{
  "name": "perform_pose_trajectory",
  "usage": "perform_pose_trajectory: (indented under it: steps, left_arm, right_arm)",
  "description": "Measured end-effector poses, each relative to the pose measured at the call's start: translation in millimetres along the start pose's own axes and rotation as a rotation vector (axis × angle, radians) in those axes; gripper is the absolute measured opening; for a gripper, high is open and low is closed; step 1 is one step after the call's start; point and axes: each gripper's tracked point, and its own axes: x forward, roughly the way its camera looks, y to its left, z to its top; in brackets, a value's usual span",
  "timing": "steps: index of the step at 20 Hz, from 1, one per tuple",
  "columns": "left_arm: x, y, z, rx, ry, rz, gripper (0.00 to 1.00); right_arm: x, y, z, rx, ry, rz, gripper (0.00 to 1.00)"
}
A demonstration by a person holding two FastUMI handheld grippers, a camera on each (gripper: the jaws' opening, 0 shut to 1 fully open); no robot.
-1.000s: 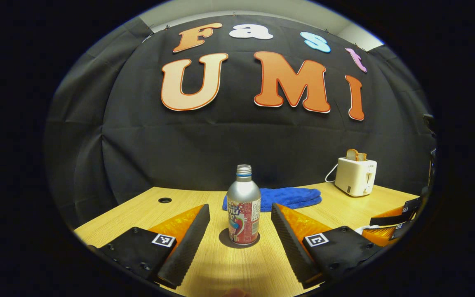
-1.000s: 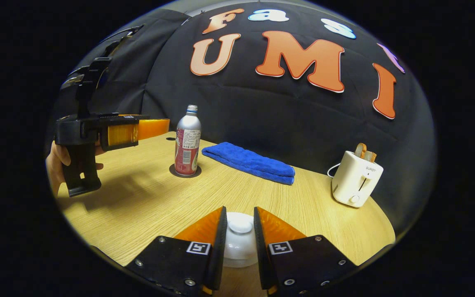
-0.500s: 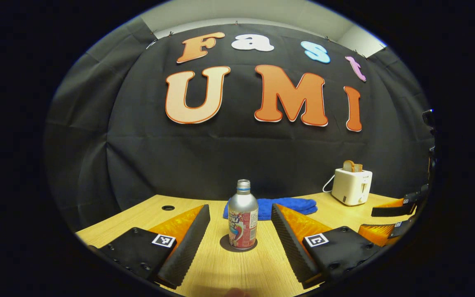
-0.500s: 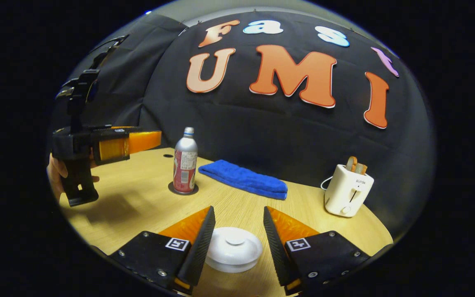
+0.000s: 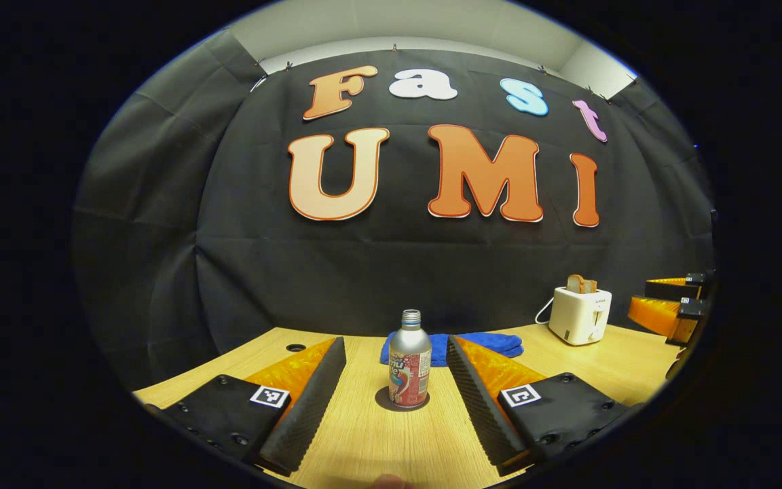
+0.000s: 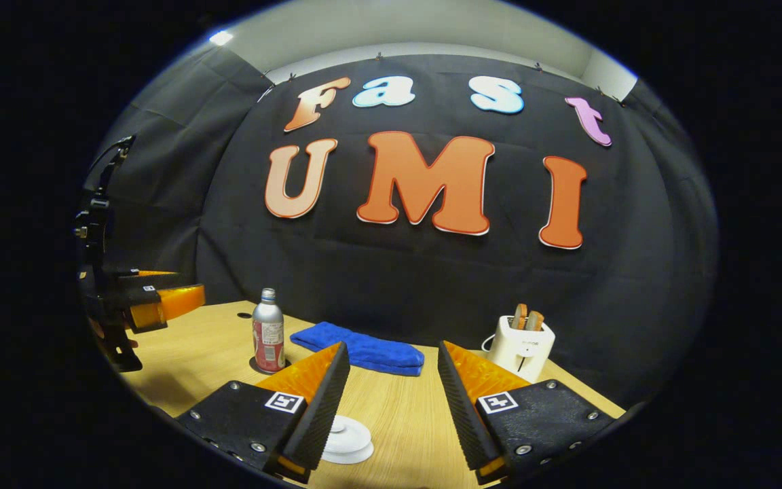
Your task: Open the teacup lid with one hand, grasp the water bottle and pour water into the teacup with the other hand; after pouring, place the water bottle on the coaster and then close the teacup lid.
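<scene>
Now both my grippers, left [image 5: 396, 387] and right [image 6: 387, 401], are spread, holding nothing. Bottle [image 5: 409, 367] on coaster [image 5: 402, 405]: thin slick metal, probably dents; grip mid-body. Lid [image 6: 347, 438]: brittle.

The wooden surface [image 6: 398, 414] carries a coaster [image 5: 402, 401] under the bottle [image 5: 409, 358], a lidded teacup [image 6: 347, 440], a blue towel [image 6: 364, 350] and a toaster [image 6: 521, 343].

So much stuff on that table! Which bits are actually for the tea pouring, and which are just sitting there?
For the job:
bottle
coaster under the bottle
lidded teacup
left gripper
right gripper

Just lying about:
blue towel
toaster with bread
</scene>
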Motion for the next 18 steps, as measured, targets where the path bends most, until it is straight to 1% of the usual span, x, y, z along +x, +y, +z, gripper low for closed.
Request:
perform_pose_trajectory:
  steps: [2,4,5,6,11,12,14,16,17,18]
  left_arm:
    - [-7.0,4.6,5.0,0.014,-0.009,0.018,1.00]
    - [-14.6,8.9,11.1,0.030,-0.022,0.035,0.98]
    - [-18.1,11.4,13.9,0.035,-0.028,0.043,1.00]
    - [-22.6,13.0,15.6,0.043,-0.031,0.052,1.00]
    - [-37.0,28.0,22.5,0.062,-0.050,0.097,1.00]
    - [-39.8,30.0,25.4,0.067,-0.059,0.103,0.98]
    - [-43.4,33.8,29.9,0.078,-0.071,0.115,1.00]
    - [-43.5,35.8,33.6,0.082,-0.078,0.118,1.00]
    - [-42.3,36.0,36.0,0.074,-0.083,0.112,0.98]
    - [-40.6,35.8,36.0,0.058,-0.079,0.104,1.00]
  right_arm:
    - [-3.2,-9.2,6.3,0.010,-0.012,-0.022,0.78]
    - [-8.4,-14.7,10.1,0.014,-0.018,-0.041,0.78]
    - [-10.1,-17.5,11.4,0.012,-0.023,-0.051,0.78]
    - [-12.1,-19.6,12.3,0.010,-0.026,-0.059,0.78]
    - [-19.3,-22.1,15.1,0.004,-0.030,-0.077,0.78]
    - [-20.3,-21.9,15.4,0.008,-0.028,-0.079,0.78]
    - [-20.8,-22.4,14.1,0.020,-0.021,-0.079,0.78]
    - [-21.1,-23.5,14.2,0.022,-0.019,-0.084,0.78]
    - [-21.0,-24.2,14.8,0.019,-0.019,-0.088,0.78]
    - [-20.5,-23.1,13.9,0.012,-0.016,-0.086,0.78]
